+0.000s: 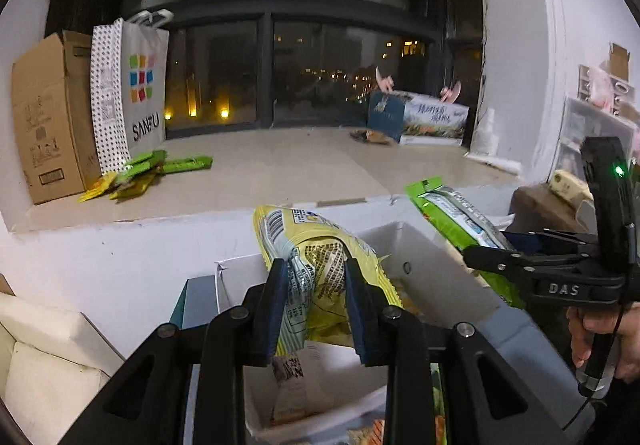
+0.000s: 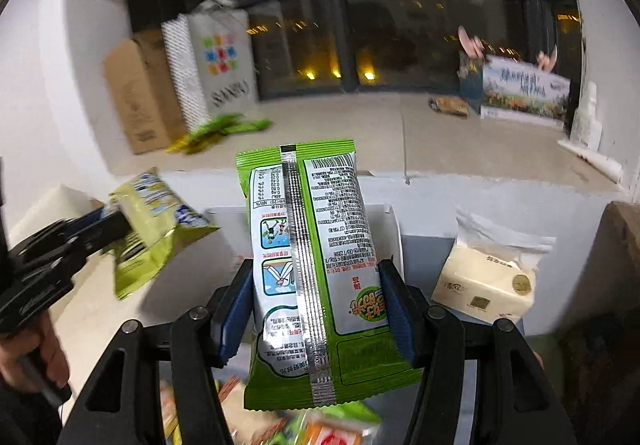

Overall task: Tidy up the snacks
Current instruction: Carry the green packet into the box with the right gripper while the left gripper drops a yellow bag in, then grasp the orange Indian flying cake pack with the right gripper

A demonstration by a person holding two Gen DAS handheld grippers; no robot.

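Note:
My left gripper [image 1: 316, 277] is shut on a yellow snack packet [image 1: 320, 245], held above a white box [image 1: 432, 277] with other snacks in it. My right gripper [image 2: 316, 285] is shut on a green snack packet [image 2: 316, 265], back side towards the camera, held above loose snacks [image 2: 320, 429]. The right gripper with the green packet [image 1: 452, 217] shows at the right of the left wrist view. The left gripper with the yellow packet [image 2: 152, 229] shows at the left of the right wrist view. A pile of green and yellow packets [image 1: 148, 173] lies on the window ledge.
On the ledge [image 1: 280, 165] stand a cardboard box [image 1: 52, 117], a SANFU bag [image 1: 140, 85] and a printed box [image 1: 420, 117] at the right. A tissue pack [image 2: 488, 277] sits to the right of the white box. A white cushion [image 1: 44, 365] is at lower left.

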